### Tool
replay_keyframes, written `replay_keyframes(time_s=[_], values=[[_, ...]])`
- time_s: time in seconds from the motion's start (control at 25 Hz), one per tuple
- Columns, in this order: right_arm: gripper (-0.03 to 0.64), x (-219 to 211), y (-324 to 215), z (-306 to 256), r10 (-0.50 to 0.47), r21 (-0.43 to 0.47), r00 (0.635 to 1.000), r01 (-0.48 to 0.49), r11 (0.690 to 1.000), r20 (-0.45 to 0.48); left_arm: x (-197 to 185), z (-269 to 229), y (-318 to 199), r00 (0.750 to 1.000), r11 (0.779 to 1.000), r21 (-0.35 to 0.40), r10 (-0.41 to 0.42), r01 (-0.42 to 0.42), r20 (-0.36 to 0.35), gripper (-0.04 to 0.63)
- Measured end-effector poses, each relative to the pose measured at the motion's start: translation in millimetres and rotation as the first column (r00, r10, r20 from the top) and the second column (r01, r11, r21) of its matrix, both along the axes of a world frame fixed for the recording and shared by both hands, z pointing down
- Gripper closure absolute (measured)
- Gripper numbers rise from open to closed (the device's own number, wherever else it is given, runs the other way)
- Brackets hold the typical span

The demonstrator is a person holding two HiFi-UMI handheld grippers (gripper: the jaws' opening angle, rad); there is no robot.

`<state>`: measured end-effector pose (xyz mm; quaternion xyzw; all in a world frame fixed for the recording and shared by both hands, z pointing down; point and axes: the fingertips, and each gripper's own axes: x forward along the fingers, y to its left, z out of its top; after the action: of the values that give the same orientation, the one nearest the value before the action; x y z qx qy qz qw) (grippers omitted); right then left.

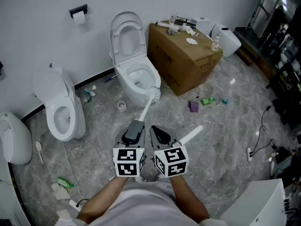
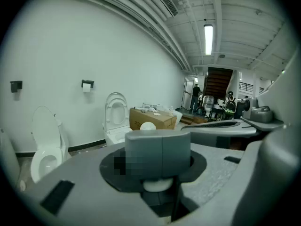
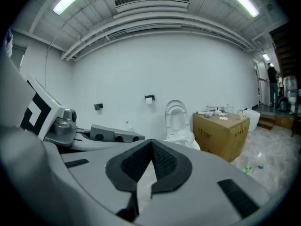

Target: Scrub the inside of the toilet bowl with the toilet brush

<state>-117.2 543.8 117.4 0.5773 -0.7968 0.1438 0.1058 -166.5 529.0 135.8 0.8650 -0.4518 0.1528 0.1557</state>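
Plain white wall with a black toilet-roll holder on it, and a grey marble-look floor littered with bits of trash. A cardboard box sits by the wall, with a spare toilet off to the left. Ceiling strip lights are on, and there's a staircase at the far end.

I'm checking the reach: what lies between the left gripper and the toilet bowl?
The white shaft of the toilet brush spans it, from the left gripper to the toilet bowl; the head view shows it.
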Motion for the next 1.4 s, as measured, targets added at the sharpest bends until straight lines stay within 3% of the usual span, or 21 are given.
replay_keyframes(time_s=[0.76, 1.4], values=[[0.618, -1, -28, 10, 0.009, -0.021, 1.000, -0.009, 1.000, 0.014, -1, 10, -29, 1.000, 1.000, -0.018, 0.014, -0.014, 0.002, 0.437], [0.618, 54, -165, 36, -0.058, -0.076, 0.997, 0.061, 0.995, 0.048, 54, 41, -160, 0.997, 0.994, -0.093, -0.053, 0.057, 0.052, 0.437]])
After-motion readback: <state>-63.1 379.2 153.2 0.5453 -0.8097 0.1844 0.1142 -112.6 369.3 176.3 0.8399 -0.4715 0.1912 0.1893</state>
